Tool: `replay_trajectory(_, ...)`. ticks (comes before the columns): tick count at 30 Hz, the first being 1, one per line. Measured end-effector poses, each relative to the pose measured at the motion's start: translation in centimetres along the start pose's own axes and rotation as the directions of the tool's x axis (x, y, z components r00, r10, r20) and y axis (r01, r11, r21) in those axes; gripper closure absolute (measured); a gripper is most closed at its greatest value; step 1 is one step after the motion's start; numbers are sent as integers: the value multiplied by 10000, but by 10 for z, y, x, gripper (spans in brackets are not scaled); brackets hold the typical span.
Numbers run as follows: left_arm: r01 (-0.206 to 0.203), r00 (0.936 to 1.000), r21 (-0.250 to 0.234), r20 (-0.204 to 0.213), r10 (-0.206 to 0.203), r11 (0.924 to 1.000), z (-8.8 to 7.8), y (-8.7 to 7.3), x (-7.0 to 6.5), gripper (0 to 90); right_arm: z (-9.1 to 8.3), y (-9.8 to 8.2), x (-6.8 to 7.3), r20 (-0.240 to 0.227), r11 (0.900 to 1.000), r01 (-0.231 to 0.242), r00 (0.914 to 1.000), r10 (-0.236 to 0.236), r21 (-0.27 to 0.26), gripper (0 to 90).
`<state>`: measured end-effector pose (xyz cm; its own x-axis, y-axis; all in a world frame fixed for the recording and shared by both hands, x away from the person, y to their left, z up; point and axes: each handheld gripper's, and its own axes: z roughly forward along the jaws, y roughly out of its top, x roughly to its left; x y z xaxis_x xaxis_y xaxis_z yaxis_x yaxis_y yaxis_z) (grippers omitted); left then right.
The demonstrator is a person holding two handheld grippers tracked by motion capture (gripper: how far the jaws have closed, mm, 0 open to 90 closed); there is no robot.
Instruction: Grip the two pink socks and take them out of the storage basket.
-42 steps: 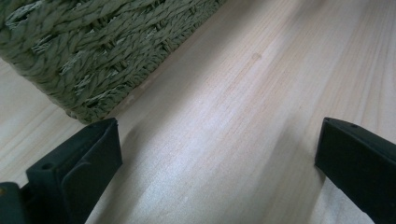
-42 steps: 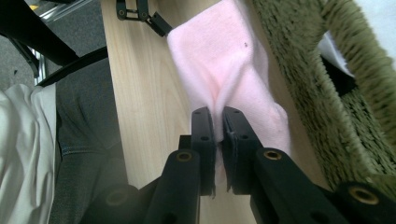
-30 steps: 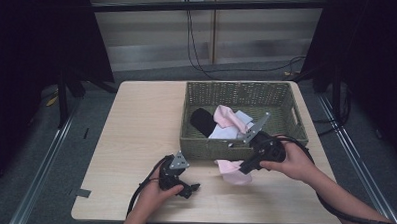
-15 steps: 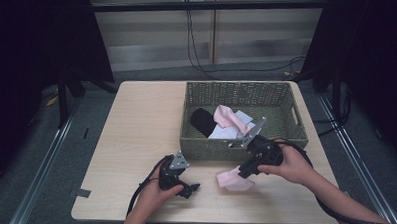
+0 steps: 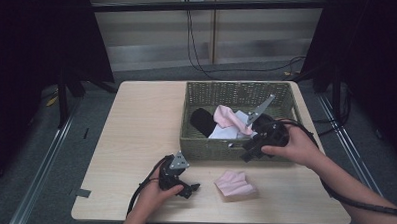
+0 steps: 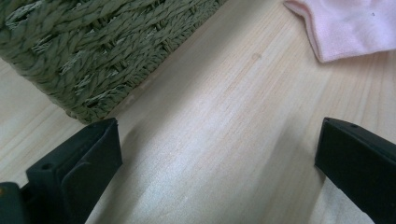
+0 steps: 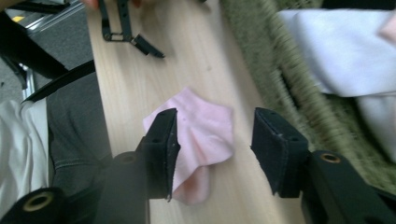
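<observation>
The right hand-held gripper point(image 5: 246, 154) has just been opening and is hanging empty above the pink sock point(image 5: 235, 184), which is lying on the table point(image 5: 135, 140) just beside the basket point(image 5: 205, 147). The left hand-held gripper point(image 5: 191, 188) is resting open. The sock, lying near the table edge, could be swept off by the trailing cable.

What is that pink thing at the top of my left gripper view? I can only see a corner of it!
Observer: It is a folded pink cloth, lying flat on the table in front of the woven basket.
Operator: Is the other gripper holding it?
Observer: No. The right gripper hangs above it. Its jaws have just been opening, and they are not pressing on the cloth.
Operator: What is inside the basket?
Observer: A black piece, a second pink piece and something white.
</observation>
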<state>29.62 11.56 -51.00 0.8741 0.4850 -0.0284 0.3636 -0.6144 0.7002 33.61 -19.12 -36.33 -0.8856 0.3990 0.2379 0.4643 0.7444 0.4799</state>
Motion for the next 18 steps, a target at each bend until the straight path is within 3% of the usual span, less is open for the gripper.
replay_trajectory(9, 90, 10000, -90, -5, -90, 9999, 1, 0, -1, 0, -15, 17, -18, 411, 9984, -387, 9983, 405, -423, 444)
replay_trajectory(13, 61, 10000, -77, -19, -61, 10000, 0, 0, 0, 0, -13, 24, -33, 902, 9977, -601, 9939, 627, -310, 428)
replay_trajectory(16, 68, 10000, -74, -5, -68, 9999, 0, 0, 0, 0, -7, 27, -47, 1004, 9952, -938, 9903, 962, -286, 417)
replay_trajectory(18, 73, 10000, -71, -15, -73, 9999, 0, 0, 0, 0, -2, 29, -60, 1333, 9933, -1123, 9844, 1148, -264, 401)
